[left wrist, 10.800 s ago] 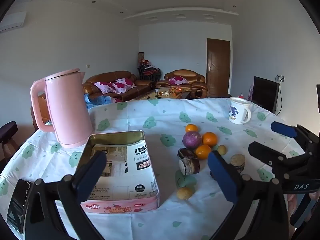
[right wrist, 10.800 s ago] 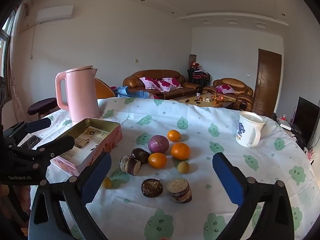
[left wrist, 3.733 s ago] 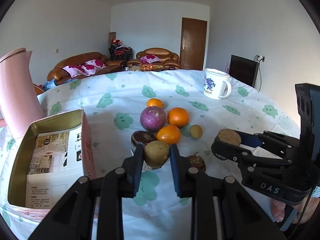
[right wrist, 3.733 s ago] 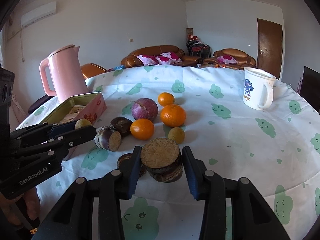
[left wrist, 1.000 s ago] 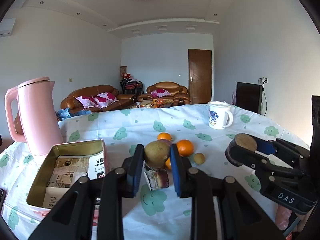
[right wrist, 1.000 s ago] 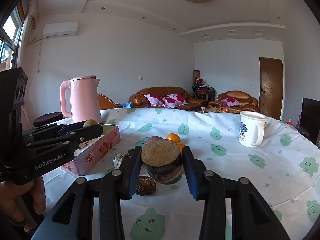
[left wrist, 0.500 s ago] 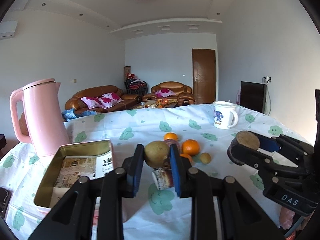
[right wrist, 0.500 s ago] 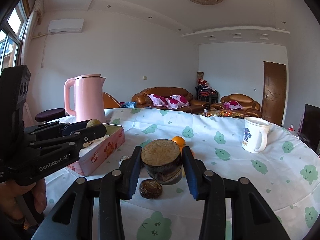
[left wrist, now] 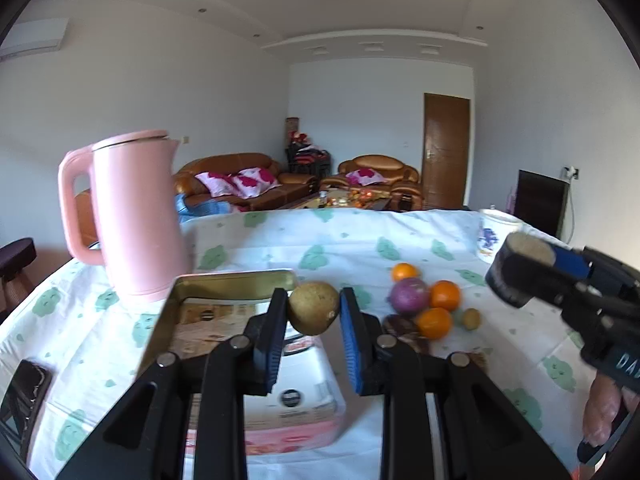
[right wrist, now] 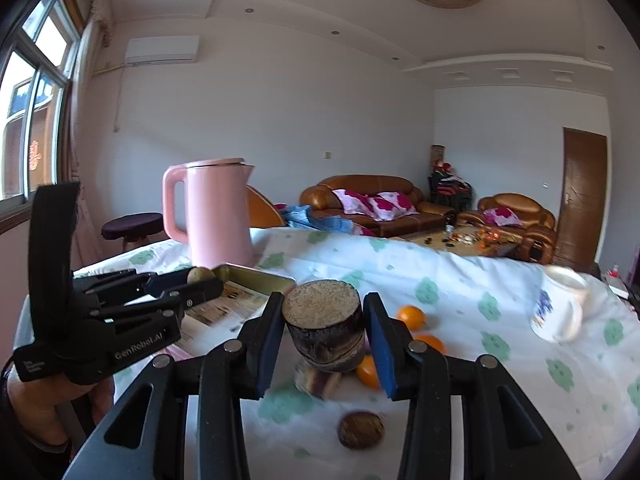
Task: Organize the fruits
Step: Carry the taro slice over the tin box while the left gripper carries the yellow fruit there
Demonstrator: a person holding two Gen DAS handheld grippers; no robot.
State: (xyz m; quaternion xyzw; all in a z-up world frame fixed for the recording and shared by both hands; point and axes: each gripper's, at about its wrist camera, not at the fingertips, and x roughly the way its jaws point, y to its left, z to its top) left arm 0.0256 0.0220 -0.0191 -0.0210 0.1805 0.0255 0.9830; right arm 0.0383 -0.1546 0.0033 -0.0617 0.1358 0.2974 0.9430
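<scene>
Between your left gripper (left wrist: 313, 316) fingers, clenched, sits a yellow-brown fruit (left wrist: 313, 307), carried just over the near edge of the open tin (left wrist: 224, 282). Your right gripper (right wrist: 323, 334) fingers are clamped on a dark cut stump piece (right wrist: 322, 326), held above the bench (right wrist: 520, 380). Neither is deposited; I see no fruit in the tin. Beyond your fingers, oranges (left wrist: 444, 295), a purple fruit (left wrist: 409, 294) and several small pieces remain loose. Legible writing: "GenRobot.AI" on the left gripper, "DA" partly visible on the right. Tin print unreadable.

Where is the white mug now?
In the left wrist view, the white mug stands on the table's far right side, beyond the oranges.
</scene>
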